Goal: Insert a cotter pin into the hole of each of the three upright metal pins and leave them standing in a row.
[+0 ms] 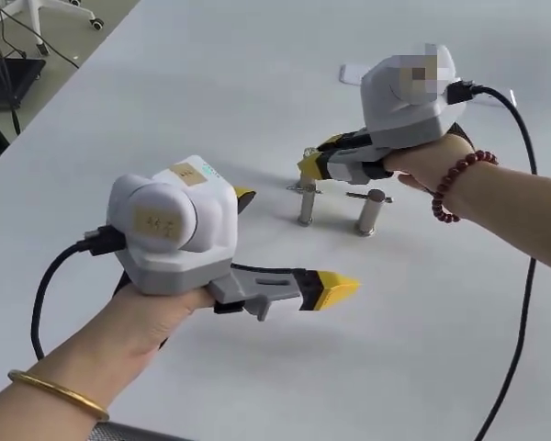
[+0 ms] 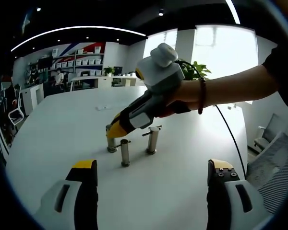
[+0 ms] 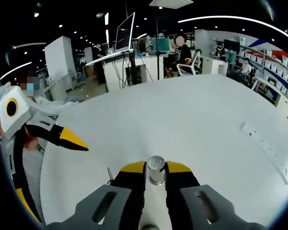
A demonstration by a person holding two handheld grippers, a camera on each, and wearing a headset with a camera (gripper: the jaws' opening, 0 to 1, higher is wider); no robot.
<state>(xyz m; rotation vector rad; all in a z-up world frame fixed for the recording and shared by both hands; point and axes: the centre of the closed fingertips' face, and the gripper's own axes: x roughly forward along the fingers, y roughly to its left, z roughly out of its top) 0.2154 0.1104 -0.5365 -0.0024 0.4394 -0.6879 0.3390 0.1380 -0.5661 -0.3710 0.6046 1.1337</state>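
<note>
Three short metal pins stand close together on the white table (image 1: 211, 73). My right gripper (image 1: 310, 166) (image 3: 156, 167) comes down from the right and is shut on the top of one metal pin (image 3: 156, 168) (image 2: 111, 145). Just in front of it stands a second pin (image 1: 306, 207) (image 2: 125, 153) with a thin cotter pin (image 1: 302, 188) across its top. The third pin (image 1: 370, 213) (image 2: 152, 140) also carries a cotter pin (image 1: 365, 195). My left gripper (image 1: 294, 241) (image 2: 152, 165) hovers open to the left of the group, jaws wide apart and holding nothing.
A white power strip (image 1: 354, 73) (image 3: 266, 148) lies on the table beyond the pins. The right gripper's black cable (image 1: 525, 276) trails down the right side. The table's left edge (image 1: 37, 110) borders floor with a chair base (image 1: 37, 14).
</note>
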